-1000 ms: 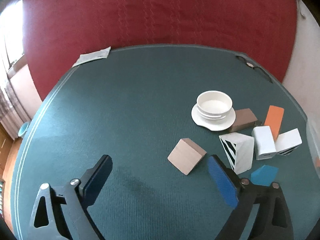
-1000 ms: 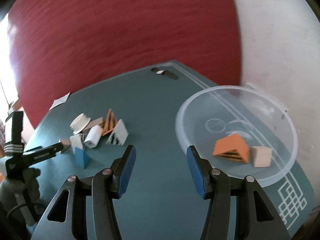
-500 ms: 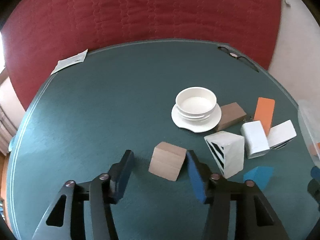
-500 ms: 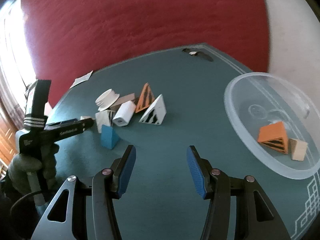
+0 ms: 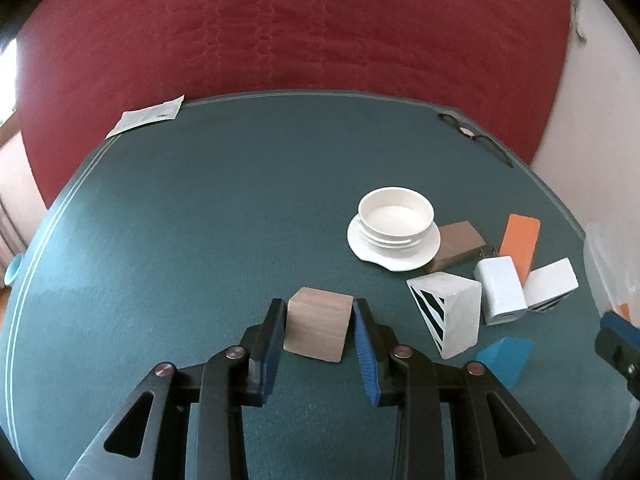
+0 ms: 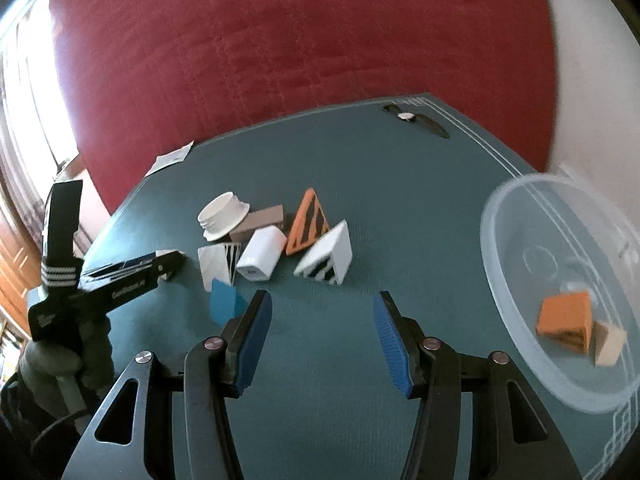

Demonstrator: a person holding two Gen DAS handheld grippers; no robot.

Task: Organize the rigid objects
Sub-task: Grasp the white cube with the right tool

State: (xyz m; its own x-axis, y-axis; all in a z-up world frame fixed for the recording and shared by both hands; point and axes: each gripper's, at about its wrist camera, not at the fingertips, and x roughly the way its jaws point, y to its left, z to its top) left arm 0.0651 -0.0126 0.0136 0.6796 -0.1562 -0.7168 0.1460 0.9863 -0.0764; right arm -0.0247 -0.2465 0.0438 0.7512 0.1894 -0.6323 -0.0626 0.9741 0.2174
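My left gripper point(image 5: 319, 330) is shut on a plain wooden block point(image 5: 318, 329) that rests on the green table point(image 5: 200, 220). Right of it lie a white striped wedge point(image 5: 450, 314), a white charger point(image 5: 500, 290), a white block point(image 5: 551, 285), an orange block point(image 5: 519, 242), a brown block point(image 5: 460, 245) and a blue piece point(image 5: 505, 358). My right gripper point(image 6: 323, 338) is open and empty above bare table, near the pile: a white striped wedge point(image 6: 326, 258), an orange striped wedge point(image 6: 309, 222), the charger point(image 6: 260, 258), the blue piece point(image 6: 225, 307).
A clear plastic bowl point(image 6: 516, 292) at the right holds an orange wedge point(image 6: 566, 316) and a small wooden block point(image 6: 608, 343). A white cup on a saucer point(image 5: 395, 229) stands behind the pile. A wristwatch point(image 5: 474, 140) and a paper packet point(image 5: 146, 120) lie at the far edge.
My left gripper moved forward around the wooden block and closed on it. My right gripper swung left from the bowl toward the pile, staying open.
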